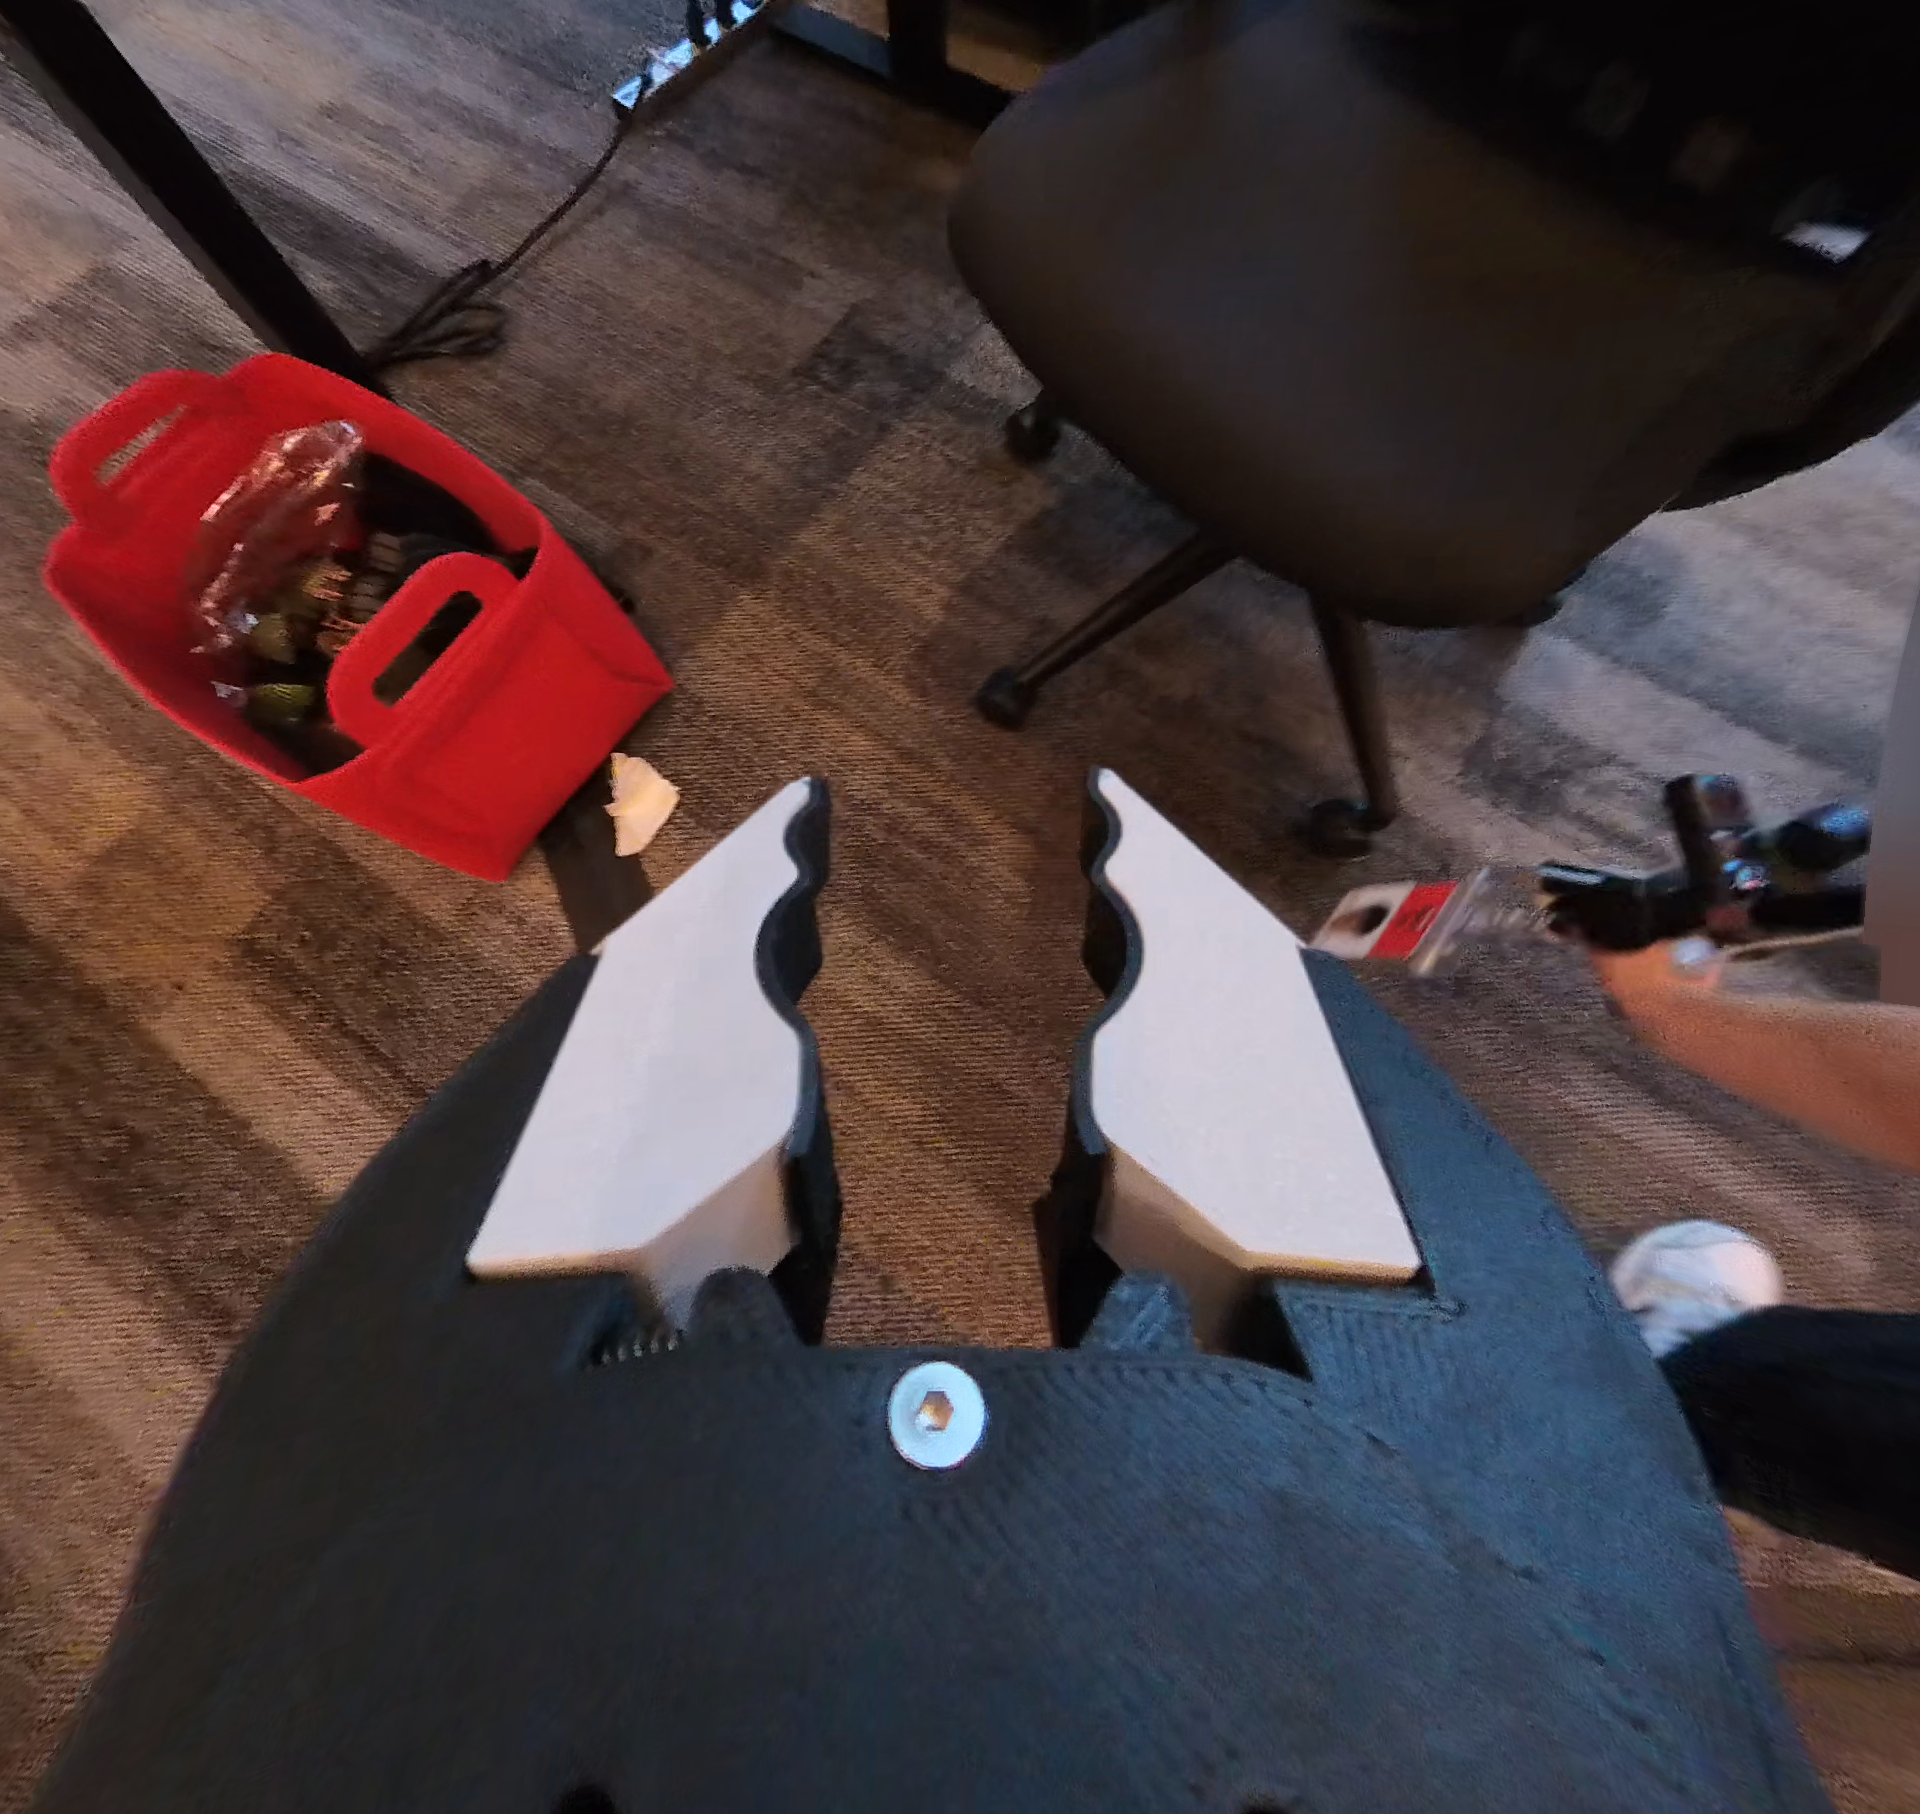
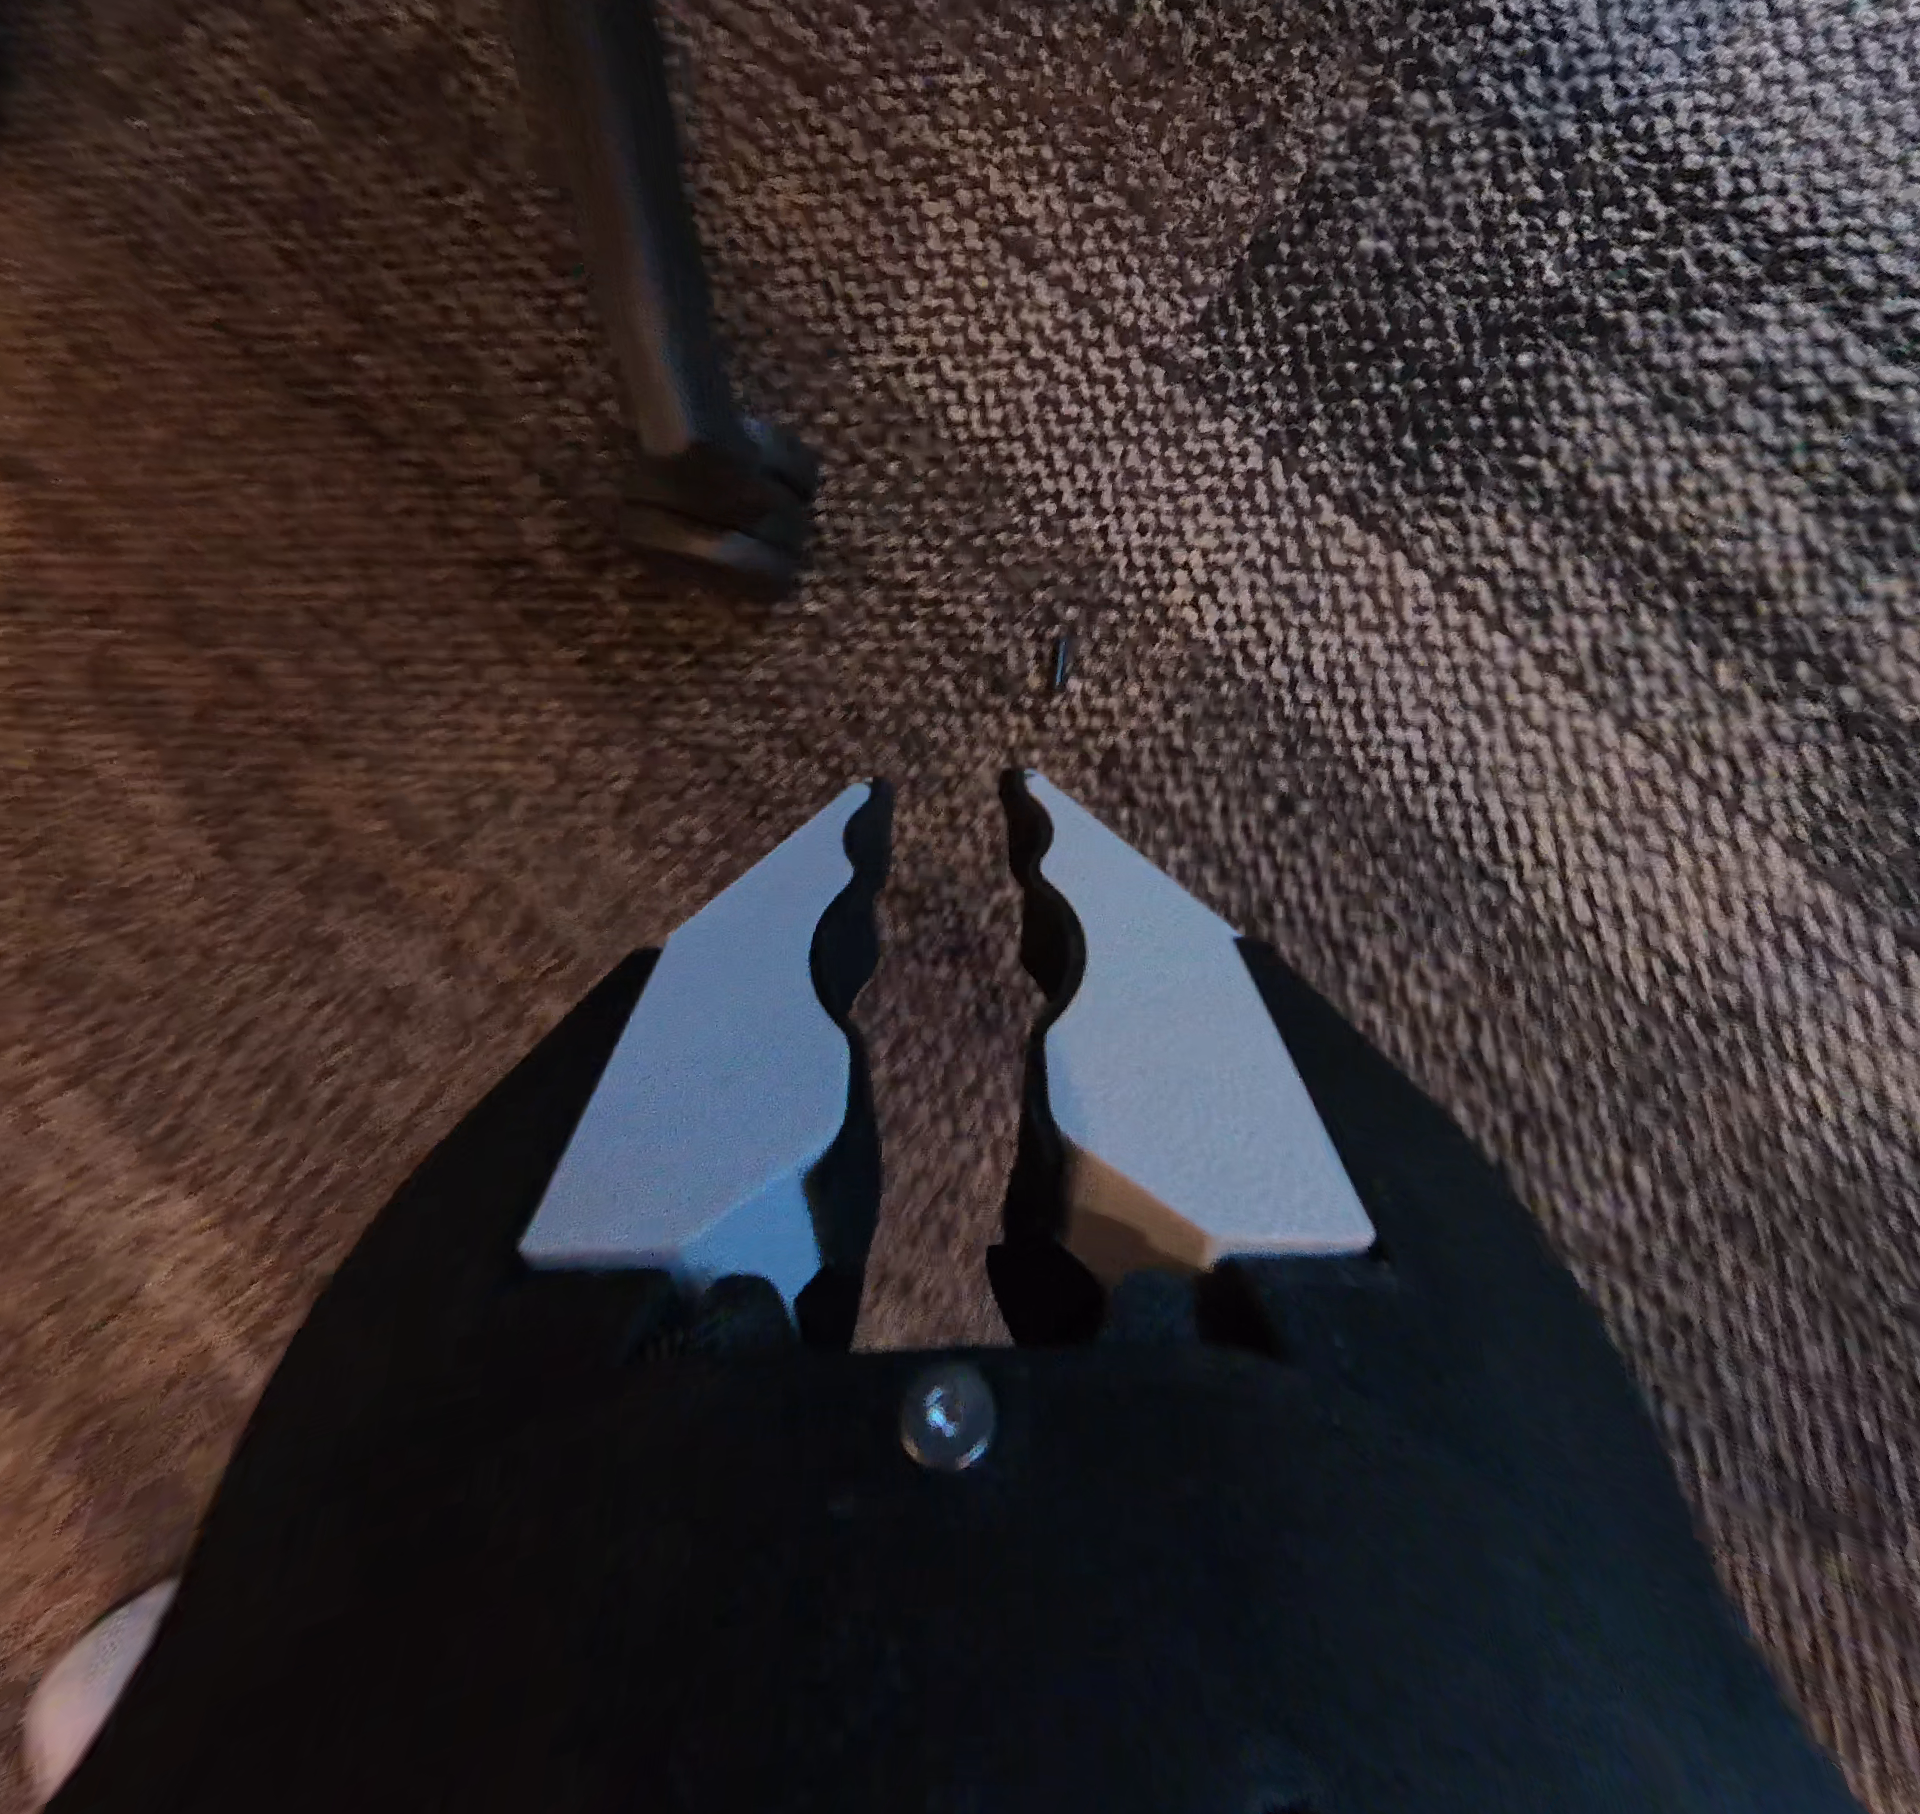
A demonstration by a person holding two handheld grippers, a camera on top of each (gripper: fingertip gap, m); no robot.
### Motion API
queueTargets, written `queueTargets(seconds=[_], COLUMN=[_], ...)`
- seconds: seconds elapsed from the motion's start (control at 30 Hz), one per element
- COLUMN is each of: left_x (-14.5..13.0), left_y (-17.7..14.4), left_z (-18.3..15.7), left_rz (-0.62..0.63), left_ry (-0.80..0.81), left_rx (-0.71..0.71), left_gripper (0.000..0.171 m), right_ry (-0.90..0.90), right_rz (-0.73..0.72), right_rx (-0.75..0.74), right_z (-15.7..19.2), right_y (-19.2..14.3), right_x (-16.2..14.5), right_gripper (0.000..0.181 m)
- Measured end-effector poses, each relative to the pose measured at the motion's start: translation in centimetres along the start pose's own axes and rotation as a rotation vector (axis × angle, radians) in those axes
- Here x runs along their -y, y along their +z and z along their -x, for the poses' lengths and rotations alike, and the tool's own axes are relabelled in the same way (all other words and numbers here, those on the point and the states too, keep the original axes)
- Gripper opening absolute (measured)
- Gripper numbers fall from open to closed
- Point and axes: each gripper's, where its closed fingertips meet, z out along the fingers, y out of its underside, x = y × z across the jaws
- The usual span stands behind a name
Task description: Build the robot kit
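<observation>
My left tongs hang released near the red bag; my right tongs, released too, hover over carpet.

Red felt basket, crumpled white tissue, black chair, mottled brown-grey carpet, white-and-black left tongs

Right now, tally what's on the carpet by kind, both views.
Red felt basket: 1
Crumpled white paper: 1
Office chair: 1
Black cable: 1
Small dark sliver: 1
Total: 5
Left gripper and right gripper hover with jaws apart, holding nothing.
</observation>
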Motion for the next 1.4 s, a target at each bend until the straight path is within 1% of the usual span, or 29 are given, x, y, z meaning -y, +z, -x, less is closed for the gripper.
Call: queueTargets(seconds=[0.07,0.13,0.17,0.23,0.33,0.43,0.63,0.67,0.7,0.77,0.83,0.87,0.93,1.0,1.03,1.1,1.13,1.2,1.23,1.27,1.3,1.37,1.4], left_x=[-2.4,-4.5,-5.2,-6.3,-7.3,-8.1,-8.7,-8.8,-8.9,-9.2,-9.4,-9.3,-8.4,-6.5,-5.1,-1.3,1.0,6.3,9.3,12.5,15.7,21.8,24.3], left_y=[1.8,3.5,4.1,5.0,5.9,6.6,6.9,6.9,7.0,7.1,6.8,6.4,5.4,3.7,2.7,0.1,-1.5,-5.4,-7.7,-10.1,-12.6,-17.8,-20.3], left_z=[0.0,-0.5,-0.9,-1.2,-1.3,-1.4,-1.6,-1.7,-1.9,-2.5,-3.3,-3.8,-4.6,-5.7,-6.0,-6.2,-6.2,-5.5,-5.2,-4.8,-4.5,-4.9,-5.1], left_rz=[0.029,0.066,0.076,0.083,0.084,0.097,0.120,0.120,0.120,0.122,0.135,0.140,0.135,0.116,0.099,0.042,0.014,-0.038,-0.067,-0.093,-0.117,-0.179,-0.203], left_ry=[0.055,0.041,0.019,0.000,0.001,0.013,0.087,0.094,0.095,0.090,0.080,0.074,0.056,0.003,-0.010,-0.048,-0.066,-0.086,-0.090,-0.083,-0.080,-0.104,-0.121], left_rx=[0.018,-0.002,-0.027,-0.052,-0.065,-0.071,-0.064,-0.060,-0.062,-0.076,-0.089,-0.102,-0.116,-0.156,-0.160,-0.160,-0.156,-0.120,-0.106,-0.088,-0.071,-0.090,-0.089], left_gripper=[0.047,0.049,0.049,0.049,0.049,0.049,0.048,0.047,0.047,0.047,0.046,0.046,0.044,0.044,0.043,0.043,0.043,0.042,0.042,0.042,0.042,0.043,0.045], right_ry=[-0.064,-0.139,-0.169,-0.173,-0.185,-0.194,-0.155,-0.158,-0.165,-0.182,-0.177,-0.177,-0.198,-0.226,-0.261,-0.291,-0.336,-0.462,-0.507,-0.541,-0.567,-0.611,-0.630], right_rz=[0.019,0.046,0.043,0.035,0.094,0.139,0.110,0.105,0.107,0.120,0.151,0.128,0.056,-0.002,0.014,0.096,0.114,0.114,0.108,0.089,0.054,-0.040,-0.101], right_rx=[-0.018,-0.025,-0.045,-0.036,-0.036,-0.077,-0.082,-0.074,-0.050,-0.050,-0.033,-0.019,0.009,0.093,0.114,0.165,0.199,0.235,0.281,0.318,0.350,0.394,0.414], right_z=[-1.2,-1.9,-2.3,-2.5,-2.7,-3.3,-3.6,-3.6,-3.3,-3.3,-3.1,-2.7,-1.7,0.5,1.2,2.5,3.6,5.8,7.3,8.7,10.0,12.0,12.9], right_y=[3.8,6.6,7.6,9.4,11.4,12.4,13.1,13.0,12.9,12.5,11.4,10.2,6.9,2.4,-0.1,-5.8,-9.3,-17.2,-21.4,-25.6,-30.0,-38.6,-42.8], right_x=[-0.5,-1.1,-1.0,-0.7,-1.7,-3.0,-2.9,-2.9,-2.9,-3.2,-3.6,-3.1,-1.5,-0.1,-0.2,-1.0,-0.7,1.4,3.0,5.2,8.0,14.9,18.6], right_gripper=[0.023,0.026,0.026,0.026,0.025,0.024,0.018,0.016,0.004,0.004,0.004,0.004,0.004,0.004,0.004,0.004,0.004,0.004,0.004,0.004,0.004,0.004,0.004])
